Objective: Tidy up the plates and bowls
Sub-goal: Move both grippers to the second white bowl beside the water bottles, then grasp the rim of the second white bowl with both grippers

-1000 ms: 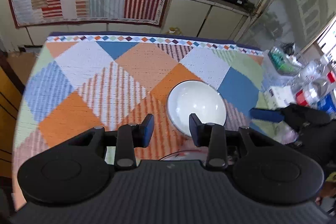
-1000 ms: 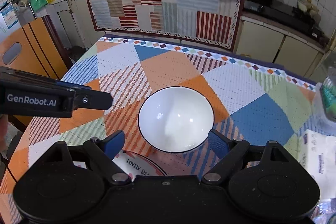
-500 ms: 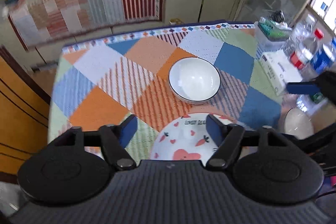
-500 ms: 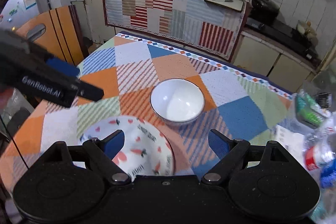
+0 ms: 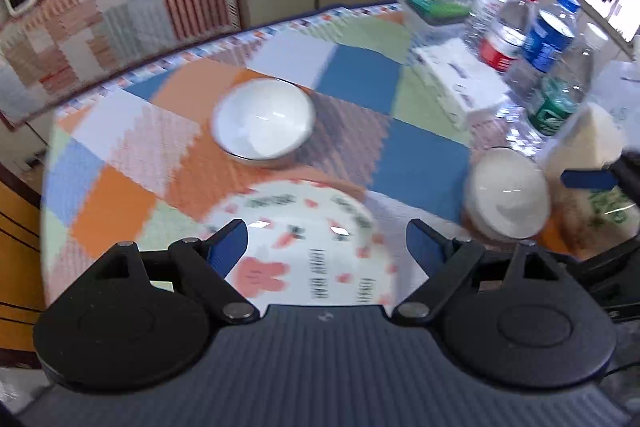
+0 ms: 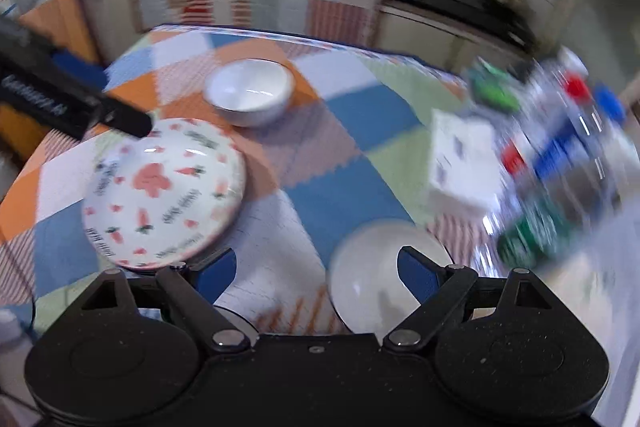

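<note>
My left gripper (image 5: 326, 247) hangs with its blue-padded jaws spread wide and nothing between them, right above the near part of the patterned plate (image 5: 304, 251), the one with pink carrots and lettering. My right gripper (image 6: 316, 273) is likewise released and empty, its right finger over the near rim of a small white bowl (image 6: 380, 275) that sits on the patchwork tablecloth (image 6: 320, 155) at the table's near right. The plate lies to the left of that bowl, well apart from it. Beyond the plate, just past its far edge, a second white bowl (image 5: 264, 123) stands upright on an orange patch. Farther right a white tissue box (image 5: 460, 83) lies beside a cluster of plastic bottles (image 5: 548, 39), blurred in the right view.
</note>
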A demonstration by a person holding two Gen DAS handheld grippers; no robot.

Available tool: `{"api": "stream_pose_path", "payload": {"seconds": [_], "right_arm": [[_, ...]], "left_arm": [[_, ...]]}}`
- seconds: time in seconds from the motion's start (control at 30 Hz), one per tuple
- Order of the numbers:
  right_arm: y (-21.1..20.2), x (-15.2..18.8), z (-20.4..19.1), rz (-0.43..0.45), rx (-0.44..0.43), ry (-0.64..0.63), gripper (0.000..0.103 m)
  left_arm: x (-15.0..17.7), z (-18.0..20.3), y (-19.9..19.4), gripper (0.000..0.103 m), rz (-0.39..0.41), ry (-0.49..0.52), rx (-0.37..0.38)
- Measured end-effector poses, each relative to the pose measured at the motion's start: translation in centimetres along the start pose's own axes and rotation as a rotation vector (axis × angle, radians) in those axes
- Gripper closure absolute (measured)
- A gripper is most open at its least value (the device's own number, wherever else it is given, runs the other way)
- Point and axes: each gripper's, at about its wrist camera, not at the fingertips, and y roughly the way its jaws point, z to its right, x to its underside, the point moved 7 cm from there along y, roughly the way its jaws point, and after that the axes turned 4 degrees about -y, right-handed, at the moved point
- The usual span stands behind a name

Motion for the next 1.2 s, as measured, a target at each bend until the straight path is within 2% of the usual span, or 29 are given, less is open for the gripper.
{"api": "stream_pose_path", "payload": {"seconds": [0.1,0.27,0.37,0.4,0.47,0.6,0.73,0.87,0.9,1.07,1.13,1.2], "right_arm": [[0.9,2.3,1.4,-0.019,0.04,0.071,0.012],[2.8,5.4,3.0,-0.088,0.097,0.093,0.012],[3.9,7.4,4.1,-0.149,0.114,0.213,0.012],[4.2,7.7,4.2,-0.144,0.106,0.231,0.012],[4.6,7.8,3.8,-0.12,0.16,0.168,0.012],[5.4,7.7,3.4,-0.102,0.148,0.173,0.011],[6.6,7.1,2.9,-0.096,0.2,0.085,0.008],[7.5,6.2,3.3,-0.08,0.241,0.05,0.006],[7.6,6.0,3.4,-0.079,0.241,0.041,0.004],[8.4,5.3,3.3,-0.072,0.223,-0.011,0.004],[8.9,5.2,3.5,-0.07,0.204,-0.006,0.005],[9.3,5.2,3.8,-0.067,0.182,0.012,0.005]], "left_arm": [[1.1,1.7,1.9,0.017,-0.021,-0.016,0.018],[2.3,4.7,5.4,0.018,-0.082,-0.016,0.109],[1.9,6.7,7.2,0.02,-0.082,-0.006,0.134],[1.7,7.3,7.7,0.02,-0.083,-0.006,0.141],[1.6,8.5,8.7,0.02,-0.091,-0.004,0.165],[1.5,10.3,10.4,0.022,-0.11,0.012,0.193],[1.8,11.2,12.4,0.032,-0.143,0.027,0.192],[2.1,11.5,13.7,0.043,-0.177,0.008,0.227],[2.1,11.6,13.9,0.045,-0.181,0.005,0.235],[2.1,12.5,15.0,0.074,-0.198,-0.017,0.295],[2.1,13.0,15.5,0.082,-0.206,-0.027,0.32],[2.1,13.2,15.8,0.083,-0.203,-0.032,0.317]]}}
